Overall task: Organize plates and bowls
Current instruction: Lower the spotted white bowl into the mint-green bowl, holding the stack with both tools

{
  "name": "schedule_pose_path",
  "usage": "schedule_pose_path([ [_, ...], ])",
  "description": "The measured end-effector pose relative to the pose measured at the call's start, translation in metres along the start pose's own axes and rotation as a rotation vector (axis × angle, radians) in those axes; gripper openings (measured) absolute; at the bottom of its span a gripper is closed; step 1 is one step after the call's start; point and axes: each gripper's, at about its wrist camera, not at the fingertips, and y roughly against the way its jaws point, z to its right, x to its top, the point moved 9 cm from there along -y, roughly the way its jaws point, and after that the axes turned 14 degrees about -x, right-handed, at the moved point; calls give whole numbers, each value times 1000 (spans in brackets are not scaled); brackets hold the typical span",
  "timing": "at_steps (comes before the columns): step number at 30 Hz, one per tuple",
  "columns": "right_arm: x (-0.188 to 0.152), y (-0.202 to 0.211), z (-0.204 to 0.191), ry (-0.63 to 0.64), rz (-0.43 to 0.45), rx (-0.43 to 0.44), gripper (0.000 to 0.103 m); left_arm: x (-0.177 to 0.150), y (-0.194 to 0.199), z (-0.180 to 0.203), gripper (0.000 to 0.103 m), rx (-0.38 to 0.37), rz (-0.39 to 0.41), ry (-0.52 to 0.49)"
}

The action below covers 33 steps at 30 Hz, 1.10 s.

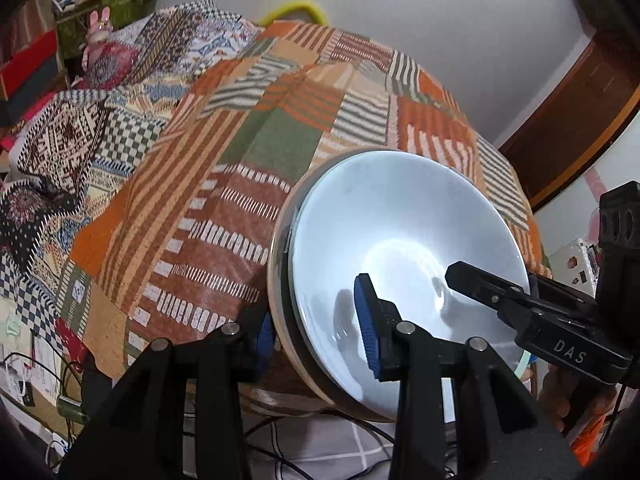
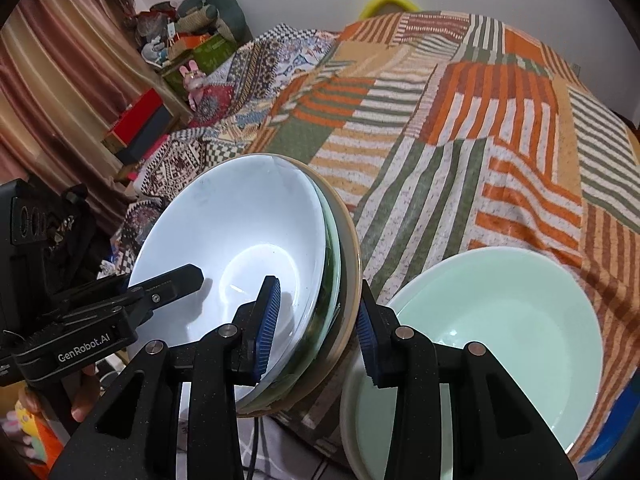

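A white bowl (image 1: 400, 220) sits nested in a clear glass bowl (image 2: 333, 276), which sits in a beige bowl (image 2: 353, 248). The stack is tilted and held above the patchwork cloth. My left gripper (image 1: 316, 332) is shut on the stack's left rim, one blue pad inside the white bowl and one outside. My right gripper (image 2: 316, 330) is shut on the opposite rim in the same way. Each wrist view shows the other gripper's upper finger (image 1: 468, 276) (image 2: 176, 280) reaching into the white bowl (image 2: 240, 232). A pale green bowl (image 2: 500, 320) rests in a cream bowl (image 2: 349, 396) on the right.
The table wears an orange, green and white patchwork cloth (image 2: 460, 140). Boxes and a pink rabbit toy (image 1: 98, 24) crowd the far left by a curtain (image 2: 60, 80). Cables (image 1: 280, 452) lie on the floor below. A brown door (image 1: 580, 112) stands at the right.
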Motion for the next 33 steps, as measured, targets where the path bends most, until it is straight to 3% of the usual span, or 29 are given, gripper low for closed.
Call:
schedule_pose_path([
  [15,11,46,18,-34,112,-17,33,10,24,51,36,-24,59,-90],
  [33,0,87,73,-125,192,-73,33,4,11,118,36,-85,27,-194],
])
